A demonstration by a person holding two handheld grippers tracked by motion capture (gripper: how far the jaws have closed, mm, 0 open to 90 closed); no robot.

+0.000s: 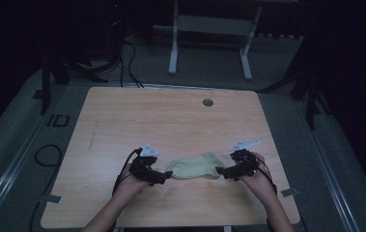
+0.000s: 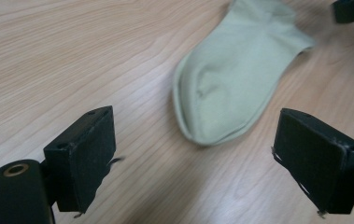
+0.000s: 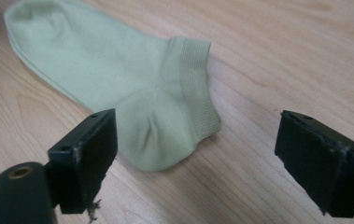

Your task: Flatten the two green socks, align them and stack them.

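A pale green ankle sock (image 1: 195, 166) was seen flat on the light wooden table (image 1: 171, 121), between the left gripper (image 1: 167, 176) and right gripper (image 1: 220, 171), both jaws spread wide, nothing held.

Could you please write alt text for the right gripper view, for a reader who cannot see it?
A pale green ankle sock lies flat on a light wooden table, its ribbed cuff and heel nearest the camera. The right tool has its two black jaws wide open in the foreground, holding nothing.

High view: dim, surroundings near black, table (image 1: 171, 121) evenly lit.
Gripper views: brighter, soft glare on wood, near jaws blurred.
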